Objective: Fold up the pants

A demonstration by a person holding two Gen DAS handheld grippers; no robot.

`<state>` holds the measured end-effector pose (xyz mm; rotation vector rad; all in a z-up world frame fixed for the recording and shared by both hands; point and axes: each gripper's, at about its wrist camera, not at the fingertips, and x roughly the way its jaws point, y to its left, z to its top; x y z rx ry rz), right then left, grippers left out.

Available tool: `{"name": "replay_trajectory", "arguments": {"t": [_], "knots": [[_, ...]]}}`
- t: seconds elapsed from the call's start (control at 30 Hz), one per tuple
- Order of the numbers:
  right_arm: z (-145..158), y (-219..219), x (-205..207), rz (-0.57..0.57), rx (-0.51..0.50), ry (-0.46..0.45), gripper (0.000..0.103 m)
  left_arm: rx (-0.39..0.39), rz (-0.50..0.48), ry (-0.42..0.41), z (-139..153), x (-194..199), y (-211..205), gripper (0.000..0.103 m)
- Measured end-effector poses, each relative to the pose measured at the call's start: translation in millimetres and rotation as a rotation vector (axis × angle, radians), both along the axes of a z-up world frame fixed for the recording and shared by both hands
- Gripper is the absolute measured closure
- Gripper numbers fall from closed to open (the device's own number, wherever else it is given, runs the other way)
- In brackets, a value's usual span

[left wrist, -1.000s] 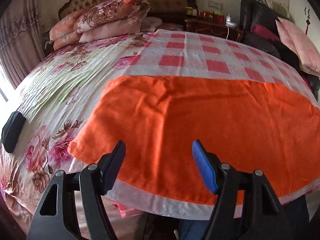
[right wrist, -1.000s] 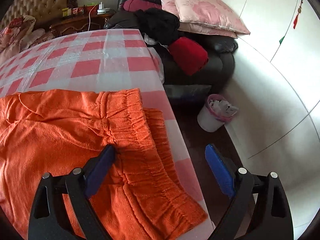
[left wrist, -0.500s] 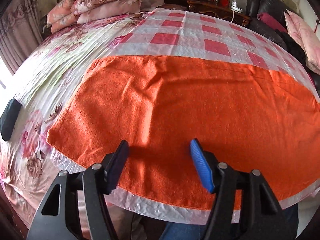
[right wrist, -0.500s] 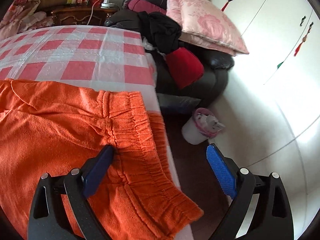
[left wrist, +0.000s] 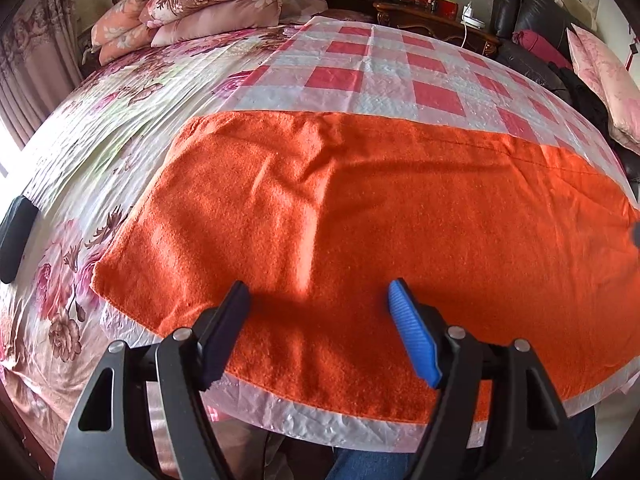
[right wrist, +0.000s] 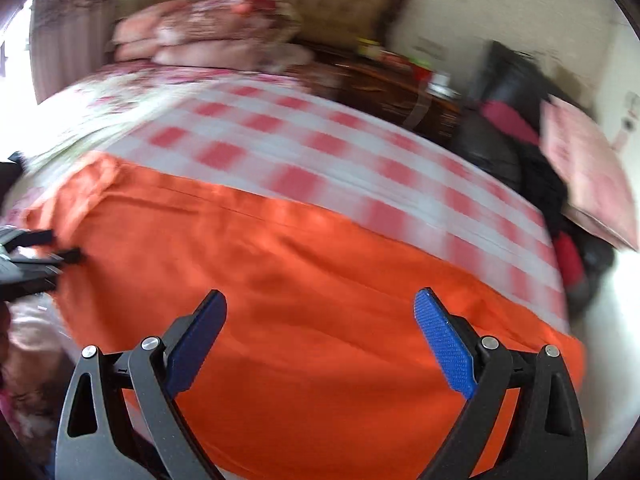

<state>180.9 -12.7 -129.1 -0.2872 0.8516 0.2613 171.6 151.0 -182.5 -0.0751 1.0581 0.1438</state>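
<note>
Pants [left wrist: 360, 208], bright orange and fleecy, lie spread flat across the near end of the bed [left wrist: 100, 128], on a red-checked plastic sheet [left wrist: 400, 76], probably laid out this way so a fold can be made cleanly. Their near edge runs close to the sheet's front border, leaving little margin toward the person. Beyond the far edge, bare checked sheet offers open room for folding away. The left tool [left wrist: 316, 320] hovers over the near edge, jaws opening, nothing between them. The right tool [right wrist: 320, 332] hangs released above the fabric too, its view blurred.
</note>
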Motion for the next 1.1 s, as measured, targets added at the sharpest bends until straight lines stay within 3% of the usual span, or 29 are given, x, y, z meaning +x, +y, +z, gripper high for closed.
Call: {"name": "replay_trajectory", "arguments": {"t": [0.2,0.33,0.5,0.83,0.93,1.1], "knots": [[-20.3,80.1,48.5,0.087,0.022,0.089,0.031,-0.005,0.007,-0.003,0.6,1.3,9.6,0.031],[-30.1,103.0,61.1,0.097,0.013,0.098,0.035,-0.009,0.002,-0.001,1.0,3.3,16.0,0.032],[-53.0,117.5,70.7,0.088,-0.030,0.141,0.049,-0.016,0.009,-0.001,1.0,7.0,25.2,0.034],[-51.8,139.7,85.0,0.074,-0.090,0.075,0.052,-0.017,0.005,0.001,0.8,13.5,33.1,0.034],[-39.5,147.3,83.0,0.129,-0.004,0.042,0.052,-0.018,0.000,0.001,0.6,14.3,34.6,0.033],[-55.2,171.9,94.0,0.181,-0.049,0.086,0.053,-0.026,0.001,0.009,1.7,15.6,37.1,0.037]]}}
